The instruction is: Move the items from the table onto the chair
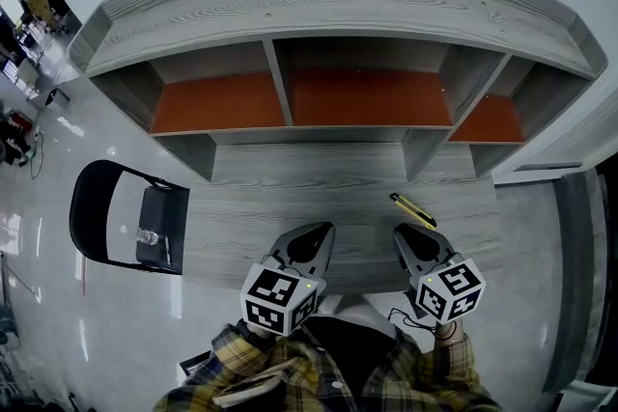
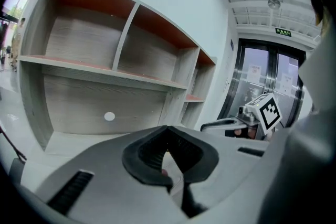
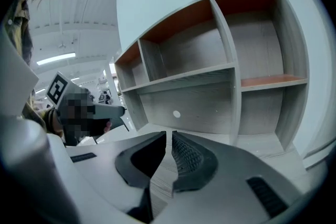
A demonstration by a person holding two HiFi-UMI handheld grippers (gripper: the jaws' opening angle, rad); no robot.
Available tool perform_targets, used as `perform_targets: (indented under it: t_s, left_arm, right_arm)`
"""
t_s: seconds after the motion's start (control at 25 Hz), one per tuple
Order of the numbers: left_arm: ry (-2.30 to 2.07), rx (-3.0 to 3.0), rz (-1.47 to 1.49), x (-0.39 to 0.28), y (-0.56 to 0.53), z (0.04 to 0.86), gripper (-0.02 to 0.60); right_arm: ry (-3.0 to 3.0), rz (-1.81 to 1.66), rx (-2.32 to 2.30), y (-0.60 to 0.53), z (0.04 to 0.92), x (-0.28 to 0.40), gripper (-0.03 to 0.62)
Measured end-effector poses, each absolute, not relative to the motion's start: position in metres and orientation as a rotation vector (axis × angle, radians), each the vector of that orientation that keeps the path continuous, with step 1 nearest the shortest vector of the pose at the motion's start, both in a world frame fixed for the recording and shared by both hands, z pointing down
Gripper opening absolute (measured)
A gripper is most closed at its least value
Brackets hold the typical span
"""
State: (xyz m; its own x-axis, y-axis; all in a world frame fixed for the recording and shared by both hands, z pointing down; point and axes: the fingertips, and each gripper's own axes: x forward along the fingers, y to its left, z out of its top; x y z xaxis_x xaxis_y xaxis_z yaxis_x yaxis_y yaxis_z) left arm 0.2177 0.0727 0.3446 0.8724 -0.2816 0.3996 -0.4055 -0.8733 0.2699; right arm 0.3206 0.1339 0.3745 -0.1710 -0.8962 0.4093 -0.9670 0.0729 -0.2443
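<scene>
A yellow-and-black utility knife [image 1: 412,209] lies on the grey wooden table [image 1: 290,193], right of its middle. My right gripper [image 1: 403,233] hovers just short of the knife, near the front edge, and is shut with nothing between the jaws; in its own view the right gripper [image 3: 168,135] shows only a hairline slit. A little to the left, my left gripper [image 1: 323,231] is also over the front edge. It is shut and empty in its own view too [image 2: 167,128]. A black chair [image 1: 95,207] stands at the table's left end with a small clear item [image 1: 147,235] on its seat.
A hutch [image 1: 338,24] of open compartments with orange shelves rises along the back of the table. Its lower side cubbies narrow the tabletop at both ends. Glossy floor surrounds the chair, and glass doors [image 2: 268,76] show off to the right.
</scene>
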Motion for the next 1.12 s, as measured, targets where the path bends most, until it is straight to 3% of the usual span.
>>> perform_targets:
  t_s: [0.08,0.16,0.32,0.64,1.12]
  left_arm:
    - [-0.538,2.678,0.522,0.212,0.072,0.352,0.003]
    - [-0.567,2.658,0.548,0.207,0.073,0.359,0.003]
    - [-0.618,2.625,0.586,0.197,0.078,0.367,0.003]
    - [-0.694,2.578,0.642,0.182,0.083,0.379,0.003]
    - [-0.712,2.553,0.695,0.175,0.095,0.387,0.003]
  right_arm:
    - [-2.141,0.714,1.887,0.134,0.392,0.341,0.039]
    - [-2.099,0.752,1.838,0.135,0.414,0.361,0.106]
    - [-1.987,0.843,1.729,0.144,0.469,0.398,0.147]
    - [-1.862,0.933,1.532,0.142,0.56,0.435,0.187]
    - [-1.737,0.974,1.353,0.145,0.623,0.459,0.187]
